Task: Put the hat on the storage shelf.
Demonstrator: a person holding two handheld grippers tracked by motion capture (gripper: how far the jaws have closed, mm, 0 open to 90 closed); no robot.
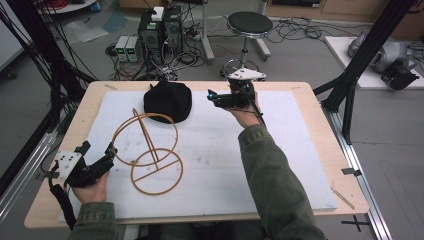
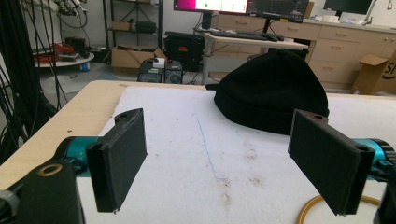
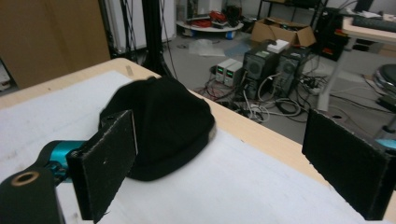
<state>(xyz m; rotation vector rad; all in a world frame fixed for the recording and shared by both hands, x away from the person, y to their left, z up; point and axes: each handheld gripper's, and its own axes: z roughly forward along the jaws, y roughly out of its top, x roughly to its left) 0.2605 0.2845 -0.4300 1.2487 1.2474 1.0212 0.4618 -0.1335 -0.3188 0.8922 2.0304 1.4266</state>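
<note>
Black knitted wool makes up the hat (image 1: 168,101), which lies on the white mat (image 1: 280,160) toward the far edge of the table (image 1: 95,95), its rounded crown up and its folded brim on the mat. No label or writing can be read on the hat. The right gripper (image 1: 214,97) hangs just beside the hat on its right, jaws spread wide with nothing between them; in the right gripper view the hat (image 3: 163,126) sits partly behind the near jaw. The left gripper (image 1: 97,150) rests at the near left of the mat, jaws also wide apart and holding nothing, its tips close to the wire stand (image 1: 150,152), a frame of yellowish hoops and rods that stands between it and the hat. In the left gripper view the hat (image 2: 273,91) lies ahead, well apart, and a curve of the wire stand (image 2: 310,205) shows low down. A cardboard box (image 2: 378,72) in the room beyond bears dark letters cut off at the edge, unreadable.
</note>
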